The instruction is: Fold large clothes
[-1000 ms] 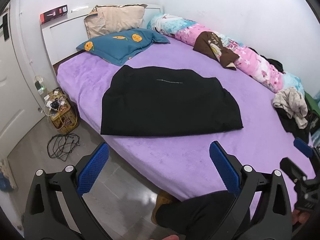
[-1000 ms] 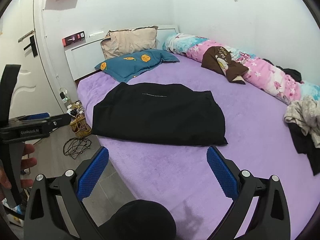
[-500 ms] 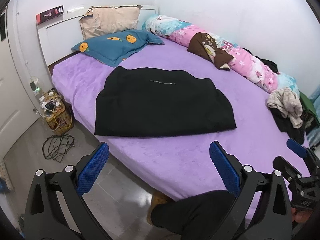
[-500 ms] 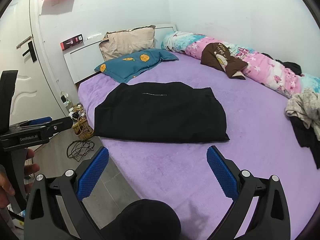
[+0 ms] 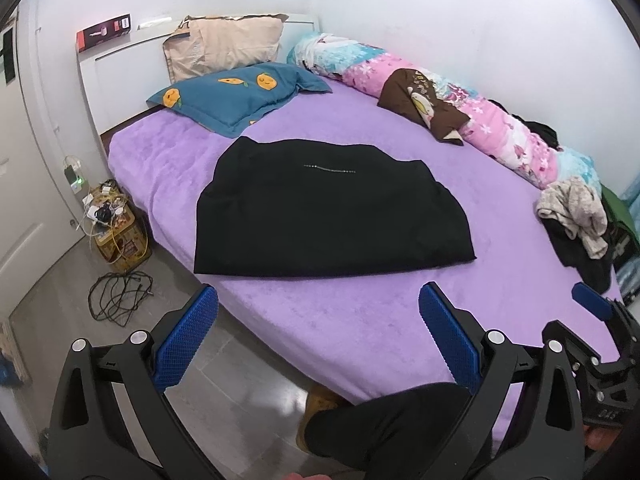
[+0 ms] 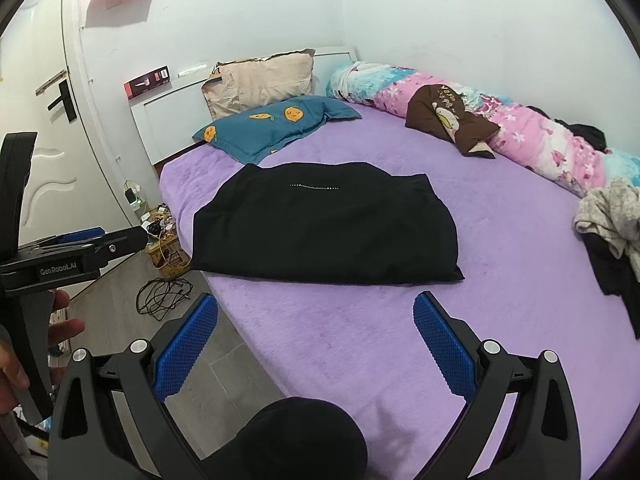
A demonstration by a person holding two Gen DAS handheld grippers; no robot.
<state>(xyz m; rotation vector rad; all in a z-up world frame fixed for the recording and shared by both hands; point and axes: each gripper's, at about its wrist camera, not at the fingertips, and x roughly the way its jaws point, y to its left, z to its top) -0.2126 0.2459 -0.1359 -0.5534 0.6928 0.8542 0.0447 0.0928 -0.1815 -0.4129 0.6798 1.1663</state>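
Here, going left to right, a tangle of black cables (image 5: 120, 294) lies on the floor at about 9 o'clock from the bed (image 5: 360, 320). The left gripper (image 5: 318, 334) hangs above the bed's near edge, its blue pads wide apart and holding nothing. The black garment (image 5: 328, 208) lies flat mid-bed on the purple cover, at 12 o'clock from both grippers and well apart from them. The blue pillow (image 5: 236, 96) sits just beyond it at 11 o'clock. The right gripper (image 6: 316, 342) is likewise spread wide and empty. A clothes pile (image 6: 612, 232) lies at 3 o'clock.
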